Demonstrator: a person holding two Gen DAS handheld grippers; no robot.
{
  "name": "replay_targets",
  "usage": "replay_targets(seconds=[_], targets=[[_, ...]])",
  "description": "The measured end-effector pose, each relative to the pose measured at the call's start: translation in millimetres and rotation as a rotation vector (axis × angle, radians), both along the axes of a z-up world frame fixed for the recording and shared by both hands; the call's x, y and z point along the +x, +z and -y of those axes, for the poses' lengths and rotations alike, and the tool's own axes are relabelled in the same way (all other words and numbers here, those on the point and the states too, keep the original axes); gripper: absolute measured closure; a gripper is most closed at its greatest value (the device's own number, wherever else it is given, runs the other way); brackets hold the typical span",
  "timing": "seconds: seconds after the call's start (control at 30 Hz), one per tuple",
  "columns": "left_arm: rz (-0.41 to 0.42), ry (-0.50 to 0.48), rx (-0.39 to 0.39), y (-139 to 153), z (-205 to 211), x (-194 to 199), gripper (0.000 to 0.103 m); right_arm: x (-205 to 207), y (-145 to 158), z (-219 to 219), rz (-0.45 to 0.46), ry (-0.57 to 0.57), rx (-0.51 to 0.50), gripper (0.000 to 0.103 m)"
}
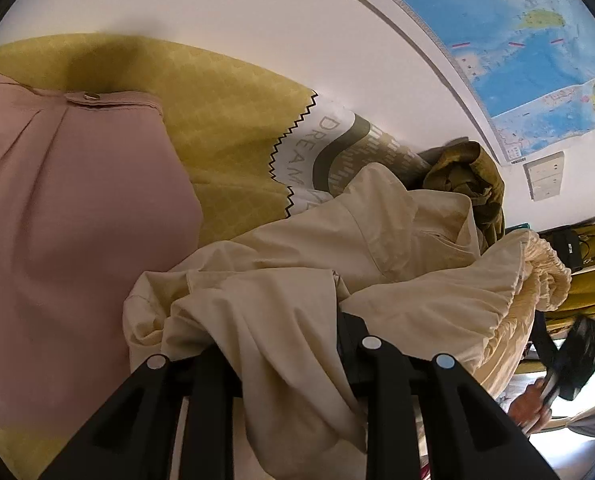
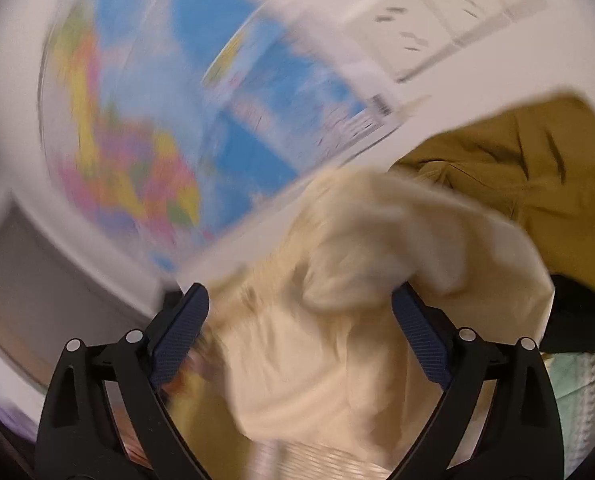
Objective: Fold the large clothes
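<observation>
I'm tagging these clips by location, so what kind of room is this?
Probably a bedroom or living space in a home. A large wall map hangs on a white wall, a yellow patterned spread covers the surface below it, and clothes lie on it: a cream garment and a pink garment.

— What do you have behind you there?

— You have a white wall (image 1: 225, 12) with a big blue map (image 1: 537, 40) pinned on it, and a small white panel (image 1: 543, 174) just below its corner.

— And underneath?

— Your surface wears a mustard-yellow patterned cover (image 1: 225, 120), zigzag-edged, lit brightly.
</observation>
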State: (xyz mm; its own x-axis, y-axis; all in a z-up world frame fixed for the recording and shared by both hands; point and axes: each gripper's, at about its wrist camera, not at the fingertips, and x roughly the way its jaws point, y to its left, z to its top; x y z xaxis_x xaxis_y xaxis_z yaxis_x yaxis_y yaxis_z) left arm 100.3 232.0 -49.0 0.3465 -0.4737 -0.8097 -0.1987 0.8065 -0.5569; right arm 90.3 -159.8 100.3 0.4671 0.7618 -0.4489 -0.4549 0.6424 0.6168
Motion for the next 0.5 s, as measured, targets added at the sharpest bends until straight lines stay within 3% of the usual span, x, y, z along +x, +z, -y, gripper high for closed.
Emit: replay_targets(seconds=[0.07,0.23,0.27,0.3,0.37,0.43,0.5], targets=[[-0.004,0.003,-0.015,-1.4,-1.1,1.9,0.08,-25.4,-0.6,-27.6,0.099,0.04,-0.162,0.011],[-0.001,0.004,-0.032,-2.6,-0.3,3.2,0.078,-62.0,-22.5,-89.3,0.256,0.143,-0.394,0.01],[0.001,0.003,-0.038,-1.6,-0.2,2.7,0.077,-61.5,-32.4,-104.4,0.278,0.137,-0.464,0.014],[0.002,0.003,-0.044,-0.8,-0.7,2.2,0.075,-58.1,-41.2,-116.0,0.285,0.145,-0.515,0.02],[0.007,0.011,-0.076,2.6,-3.0,-1.4,0.071,-43.4,-58.7,-131.4,0.277,0.151,-0.565,0.073],[0.022,0.005,-0.114,8.2,-4.4,-6.9,0.064,-31.5,-65.6,-132.3,0.255,0.137,-0.559,0.088],[0.078,-0.018,-0.165,21.0,-6.2,-17.4,0.047,-18.6,-64.4,-127.2,0.232,0.116,-0.512,0.095]])
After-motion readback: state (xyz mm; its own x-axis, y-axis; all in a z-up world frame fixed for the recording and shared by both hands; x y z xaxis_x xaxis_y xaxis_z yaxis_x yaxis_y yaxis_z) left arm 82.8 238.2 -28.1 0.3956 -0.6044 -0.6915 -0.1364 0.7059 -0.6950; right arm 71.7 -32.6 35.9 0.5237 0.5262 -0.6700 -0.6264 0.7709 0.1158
